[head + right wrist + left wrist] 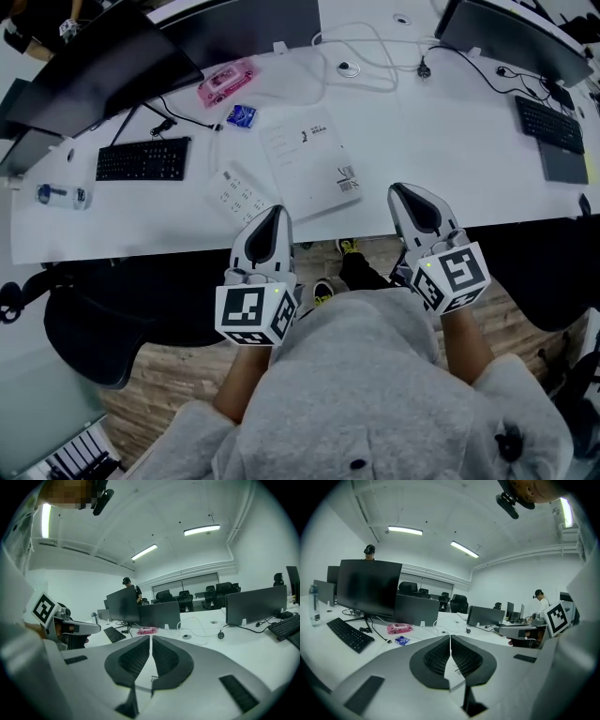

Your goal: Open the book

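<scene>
Two empty grippers before one closed book [309,155]
Head view: the book lies flat on the white surface [450,159], print too small to read, just beyond left gripper [274,214] and right gripper [403,192]. Left gripper view: jaws together, empty. Right gripper view: jaws together, empty.

1. The print on the book [309,161], ahead between your left gripper [274,214] and right gripper [403,192], is too small to read.
2. Your left gripper's tip covers the book's near corner.
3. In both gripper views your meeting jaws hide most of the book.
4. The monitor [506,33] beyond your right gripper is cut by the top edge.
</scene>
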`<state>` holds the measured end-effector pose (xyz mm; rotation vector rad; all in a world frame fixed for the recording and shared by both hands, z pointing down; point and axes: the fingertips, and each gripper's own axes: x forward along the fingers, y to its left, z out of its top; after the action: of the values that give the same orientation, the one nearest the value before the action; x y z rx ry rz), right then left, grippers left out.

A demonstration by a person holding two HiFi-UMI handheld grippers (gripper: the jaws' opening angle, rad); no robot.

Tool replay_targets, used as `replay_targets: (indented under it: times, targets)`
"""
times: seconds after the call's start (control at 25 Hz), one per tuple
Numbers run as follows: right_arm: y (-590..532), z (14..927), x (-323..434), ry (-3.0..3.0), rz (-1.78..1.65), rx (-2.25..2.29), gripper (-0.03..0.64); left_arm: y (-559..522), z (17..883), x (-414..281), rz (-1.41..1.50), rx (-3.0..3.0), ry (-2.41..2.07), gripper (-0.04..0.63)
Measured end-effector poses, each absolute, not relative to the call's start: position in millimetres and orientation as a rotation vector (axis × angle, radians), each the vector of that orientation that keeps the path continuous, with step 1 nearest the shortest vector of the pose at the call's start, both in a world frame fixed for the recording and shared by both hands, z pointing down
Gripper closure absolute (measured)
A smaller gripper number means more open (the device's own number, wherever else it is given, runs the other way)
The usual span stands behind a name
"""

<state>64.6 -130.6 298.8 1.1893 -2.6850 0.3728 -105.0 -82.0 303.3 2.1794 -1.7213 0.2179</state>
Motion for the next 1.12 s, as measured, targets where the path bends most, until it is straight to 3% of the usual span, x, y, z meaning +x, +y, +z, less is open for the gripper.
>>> replay_targets:
  times: [1.12]
  targets:
    - [-200.9,306.9,18.9,-2.757,0.291,0.834,0.577,-128.0,312.3,-141.7,0.228,1.952,-1.922,0.580]
